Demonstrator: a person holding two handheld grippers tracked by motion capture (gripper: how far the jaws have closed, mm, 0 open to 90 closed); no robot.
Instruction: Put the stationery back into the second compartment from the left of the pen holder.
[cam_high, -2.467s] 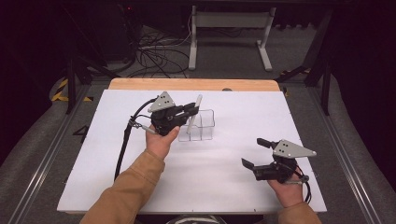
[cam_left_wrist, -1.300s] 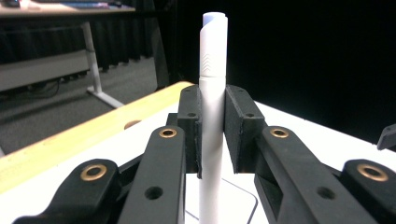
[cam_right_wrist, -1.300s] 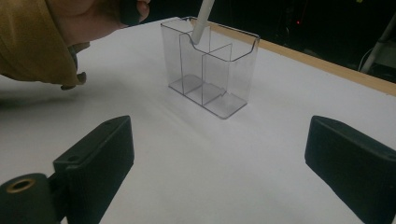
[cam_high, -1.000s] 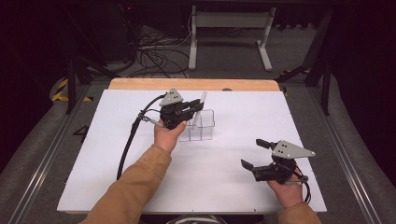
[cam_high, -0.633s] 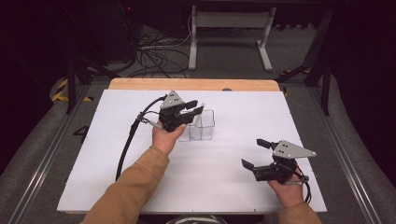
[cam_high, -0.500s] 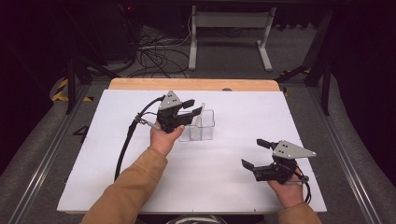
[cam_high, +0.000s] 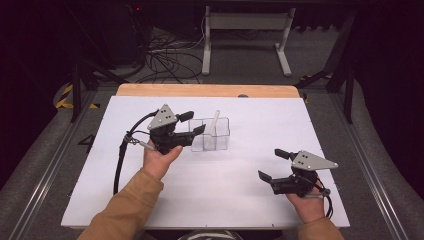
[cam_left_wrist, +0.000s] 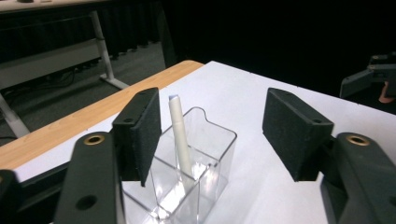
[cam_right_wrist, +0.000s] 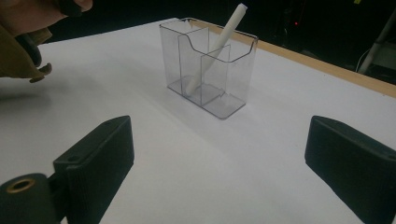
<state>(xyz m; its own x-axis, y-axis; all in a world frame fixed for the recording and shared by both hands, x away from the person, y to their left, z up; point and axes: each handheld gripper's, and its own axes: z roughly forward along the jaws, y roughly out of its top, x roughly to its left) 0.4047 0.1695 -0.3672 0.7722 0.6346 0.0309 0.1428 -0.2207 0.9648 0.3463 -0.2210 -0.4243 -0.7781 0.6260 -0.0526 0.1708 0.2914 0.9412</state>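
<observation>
White worktop (cam_high: 150, 200), dark room behind. My left hand-held gripper (cam_high: 192, 123) hangs wide open and empty by the holder (cam_high: 210, 135); the pen (cam_left_wrist: 180, 135) leans inside. I'd centre both pads, then close gently. Right hand-held gripper (cam_high: 272, 165) open, idle.

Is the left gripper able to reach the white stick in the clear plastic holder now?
Probably yes: the left gripper is open beside the clear plastic holder, and the white stick protrudes unobstructed.
</observation>
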